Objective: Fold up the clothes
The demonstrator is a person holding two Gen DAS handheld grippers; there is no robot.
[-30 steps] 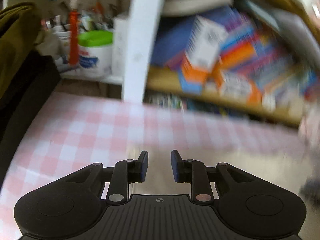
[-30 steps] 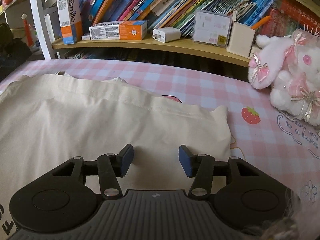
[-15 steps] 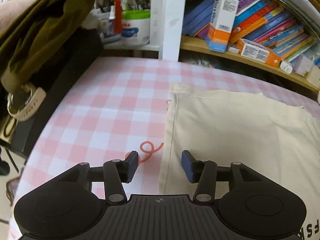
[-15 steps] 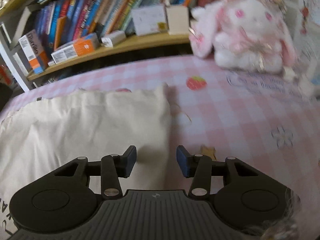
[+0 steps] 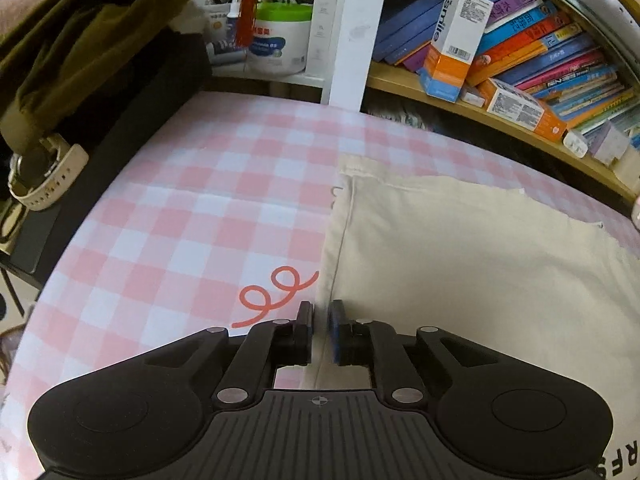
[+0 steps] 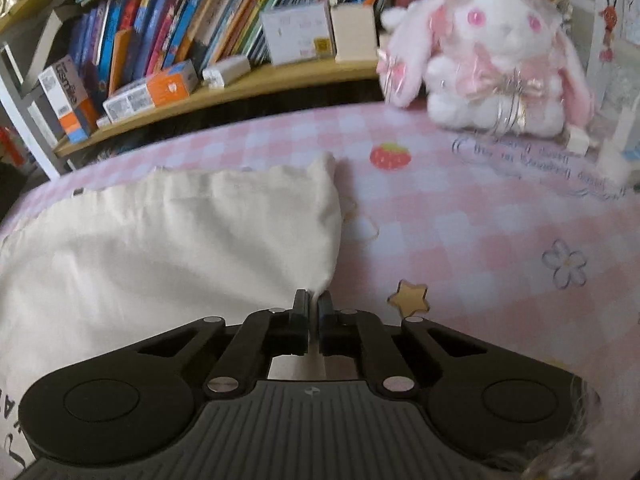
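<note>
A cream cloth garment lies flat on the pink checked tablecloth. It also shows in the right wrist view. My left gripper is shut on the garment's left edge, near its hem seam. My right gripper is shut on the garment's right edge, where the cloth puckers up between the jaws. Black printed letters show at the garment's near corners.
A wooden shelf with books and boxes runs along the table's far side. A pink plush rabbit sits at the far right. A dark olive bag with a strap hangs at the left table edge. A white post stands behind.
Both grippers have closed from open onto the garment's side edges. The right gripper's edge of cloth now puckers up between its jaws.
</note>
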